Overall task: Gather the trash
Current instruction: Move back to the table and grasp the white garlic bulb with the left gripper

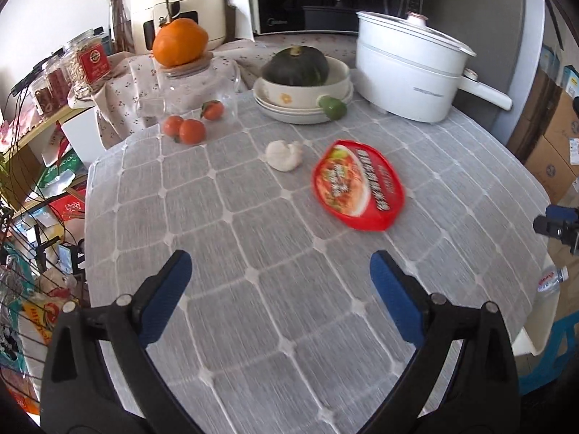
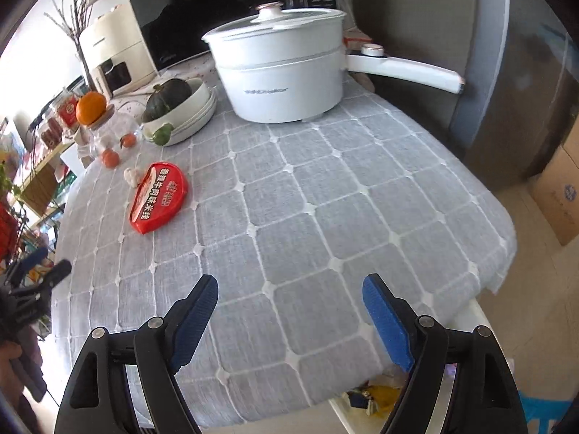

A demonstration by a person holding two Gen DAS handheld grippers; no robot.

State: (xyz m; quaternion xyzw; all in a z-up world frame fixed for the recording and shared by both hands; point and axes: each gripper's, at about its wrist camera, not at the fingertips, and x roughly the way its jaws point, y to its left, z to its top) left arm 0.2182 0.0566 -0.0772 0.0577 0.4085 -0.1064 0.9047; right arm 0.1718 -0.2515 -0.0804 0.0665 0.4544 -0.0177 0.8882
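Grey checked cloth covers the bench [image 1: 289, 289], and both grippers hang over its near part, angled down. Left gripper [image 1: 280, 271] stands wide open, blue pads [image 1: 170, 296] spread with nothing but cloth between them. Ahead of it and a touch to its right lies the red food-packet lid [image 1: 358, 184], flat on the cloth, well clear of the fingertips. Just beyond the lid, to its left, sits a crumpled white wad [image 1: 285, 155]. Farther ahead: three small oranges [image 1: 188, 128] beside a glass jar [image 1: 202, 83], a dark squash [image 1: 295, 67] in stacked white bowls [image 1: 307, 108], and a white electric pot [image 1: 409, 72] off to the right.

Right gripper [image 2: 289, 300] is also spread wide, jaws empty, over the bench's near edge. From here the red lid [image 2: 157, 197] lies far ahead and well to the left, the wad [image 2: 132, 176] touching its far left edge. The pot [image 2: 282, 68] stands straight ahead at the back. At the left edge, the other gripper [image 2: 39, 278] shows, blurred.
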